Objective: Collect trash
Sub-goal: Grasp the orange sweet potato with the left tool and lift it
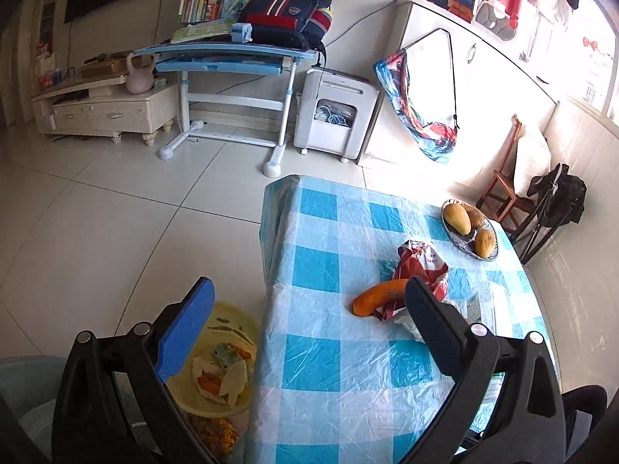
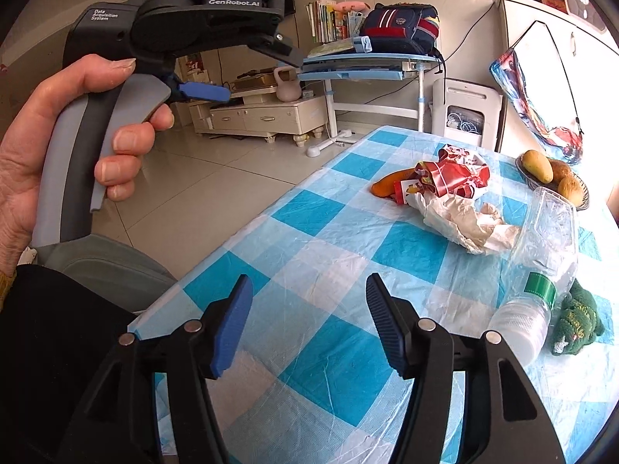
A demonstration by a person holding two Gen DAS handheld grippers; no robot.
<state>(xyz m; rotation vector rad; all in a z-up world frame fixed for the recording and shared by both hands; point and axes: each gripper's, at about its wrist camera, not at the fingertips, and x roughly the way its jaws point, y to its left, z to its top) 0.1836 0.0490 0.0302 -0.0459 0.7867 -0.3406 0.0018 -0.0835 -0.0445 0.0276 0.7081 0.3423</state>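
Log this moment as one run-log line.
left gripper: open, empty | right gripper: open, empty | bin: holds scraps | on table: red wrapper, crumpled paper, bottle

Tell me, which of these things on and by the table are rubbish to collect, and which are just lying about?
Likely rubbish: orange peel, red wrapper, crumpled paper, plastic bottle; yellow bin takes it.

Lying about: fruit bowl, green toy, backpack, books.
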